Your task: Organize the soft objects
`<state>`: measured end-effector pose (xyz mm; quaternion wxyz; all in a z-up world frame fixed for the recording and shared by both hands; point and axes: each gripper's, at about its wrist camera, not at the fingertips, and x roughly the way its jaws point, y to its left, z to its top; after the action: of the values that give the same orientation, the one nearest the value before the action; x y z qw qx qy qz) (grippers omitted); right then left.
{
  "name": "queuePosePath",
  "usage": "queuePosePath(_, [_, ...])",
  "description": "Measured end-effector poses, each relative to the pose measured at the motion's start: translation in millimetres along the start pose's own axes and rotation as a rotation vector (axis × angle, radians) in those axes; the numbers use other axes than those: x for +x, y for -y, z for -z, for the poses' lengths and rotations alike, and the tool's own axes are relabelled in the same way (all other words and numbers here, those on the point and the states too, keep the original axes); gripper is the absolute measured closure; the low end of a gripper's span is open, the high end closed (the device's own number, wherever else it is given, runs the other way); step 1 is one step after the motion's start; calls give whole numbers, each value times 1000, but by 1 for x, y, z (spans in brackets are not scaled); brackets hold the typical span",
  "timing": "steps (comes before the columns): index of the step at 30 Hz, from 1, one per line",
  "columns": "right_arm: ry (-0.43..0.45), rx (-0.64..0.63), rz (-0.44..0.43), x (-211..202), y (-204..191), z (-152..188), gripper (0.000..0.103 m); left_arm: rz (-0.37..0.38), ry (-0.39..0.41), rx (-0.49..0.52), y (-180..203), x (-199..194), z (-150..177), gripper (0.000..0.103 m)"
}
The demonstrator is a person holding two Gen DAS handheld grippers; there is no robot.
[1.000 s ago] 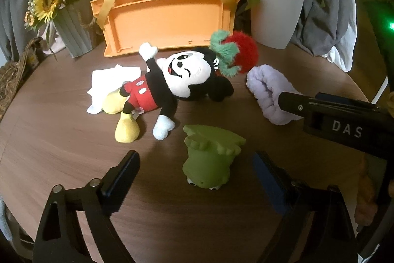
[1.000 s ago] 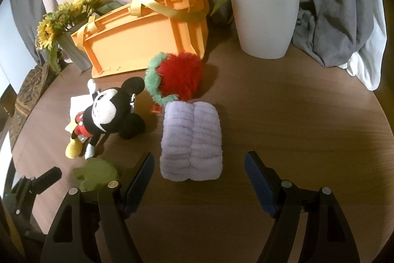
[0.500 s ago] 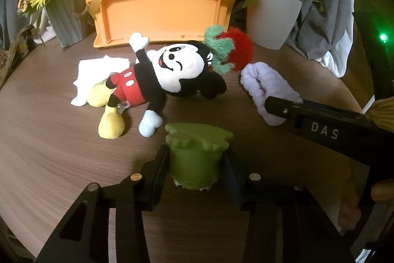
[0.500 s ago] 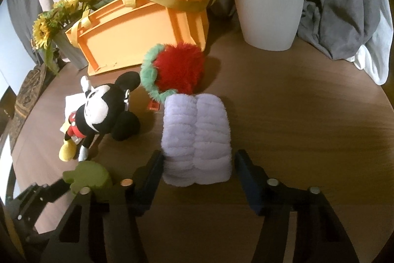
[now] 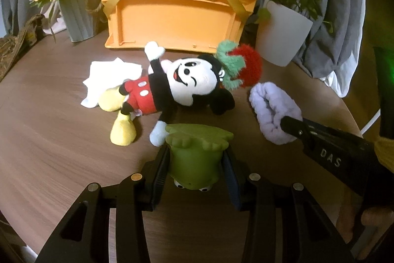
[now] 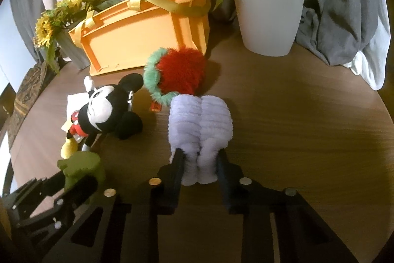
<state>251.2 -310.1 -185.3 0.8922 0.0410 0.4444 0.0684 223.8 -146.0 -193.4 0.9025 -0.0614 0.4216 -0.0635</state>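
The left tool (image 5: 195, 164) is clamping the green frog toy (image 5: 195, 152) near the tabletop's (image 5: 49, 139) front edge, beside the Mickey Mouse plush (image 5: 177, 85). The right tool (image 6: 200, 164) is still closing, its jaws squeezing the lavender rolled towel (image 6: 200, 127) toward the tabletop's middle, the red fuzzy strawberry plush (image 6: 182, 72) and orange basket (image 6: 140, 41) sitting behind.

Left gripper (image 5: 195, 165) angled down toward the surface, jaws clamped on either side of the green frog toy (image 5: 195, 154), pads pressing its flanks. Right gripper (image 6: 200, 165) pitched down likewise, jaws closing on the near end of the lilac rolled towel (image 6: 200, 130), pile bulging between the black fingers (image 6: 177, 164). Seen from the left wrist, reaching in from the right edge, with a bare hand (image 5: 369, 218) gripping its handle at the lower right.
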Motion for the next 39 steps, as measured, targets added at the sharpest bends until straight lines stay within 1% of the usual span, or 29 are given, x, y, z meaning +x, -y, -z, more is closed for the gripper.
queuePosePath(4, [4, -1, -15, -7, -3, 0, 84, 5, 11, -7, -2, -4, -4, 61])
queuePosePath(10, [22, 1, -29, -21, -8, -2, 85, 3, 36, -7, -3, -13, -12, 61])
queuePosePath(18, [72, -4, -34, -43, -15, -9, 86, 8, 83, -5, -4, -30, -24, 61])
queuePosePath(27, [146, -2, -42, -70, -25, -26, 86, 9, 163, 15, -6, -60, -43, 61])
queuePosePath(39, [281, 0, -43, -112, -45, -46, 86, 11, 272, 38, -13, -99, -73, 61])
